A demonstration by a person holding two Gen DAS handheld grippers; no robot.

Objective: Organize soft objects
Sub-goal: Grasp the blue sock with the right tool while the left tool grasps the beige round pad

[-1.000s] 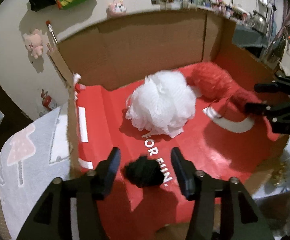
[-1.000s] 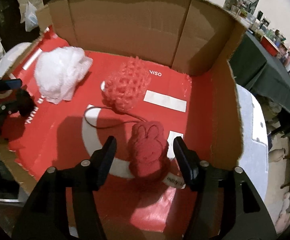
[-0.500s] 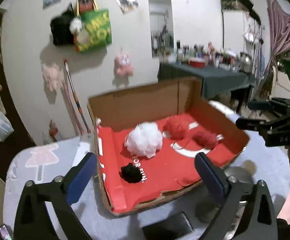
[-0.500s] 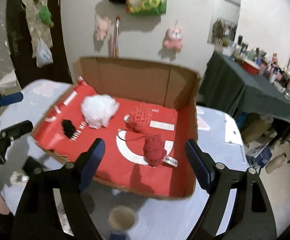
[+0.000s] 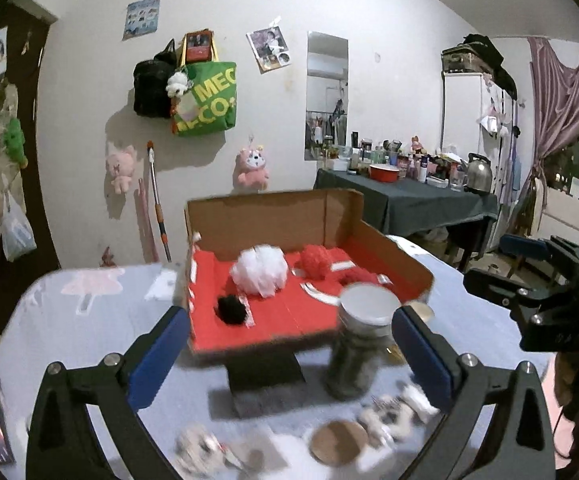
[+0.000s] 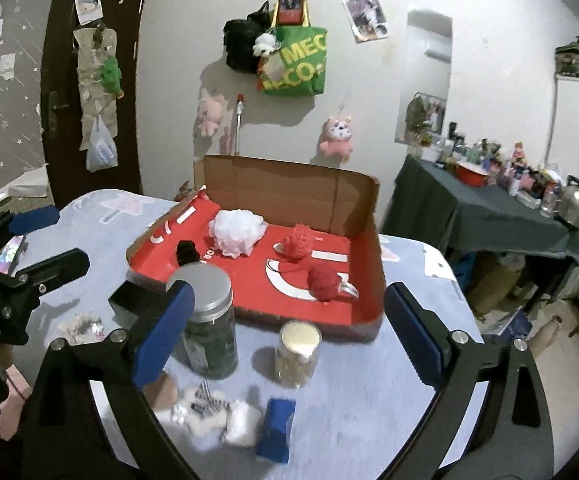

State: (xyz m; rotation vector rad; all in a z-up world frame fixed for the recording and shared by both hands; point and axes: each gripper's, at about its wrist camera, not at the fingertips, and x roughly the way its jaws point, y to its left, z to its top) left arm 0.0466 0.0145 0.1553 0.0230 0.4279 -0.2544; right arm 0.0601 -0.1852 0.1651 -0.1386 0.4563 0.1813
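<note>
front: two jars [image 6: 209, 320] block box [image 6: 369, 208] | box's right-front floor: free

You have pulled both grippers back out of the box [image 6: 373, 216] and up, so the whole box now sits far ahead with jars and clutter on the near table [image 6: 369, 392] in view. Your left gripper [image 5: 289, 350] has let go of the black pom [image 5: 231, 309], which lies in the box's near left, and its jaws stand wide and empty. Your right gripper [image 6: 287, 326] has left the red bunny [image 6: 323, 282] in the near right, and its jaws are opening with nothing between them.
</note>
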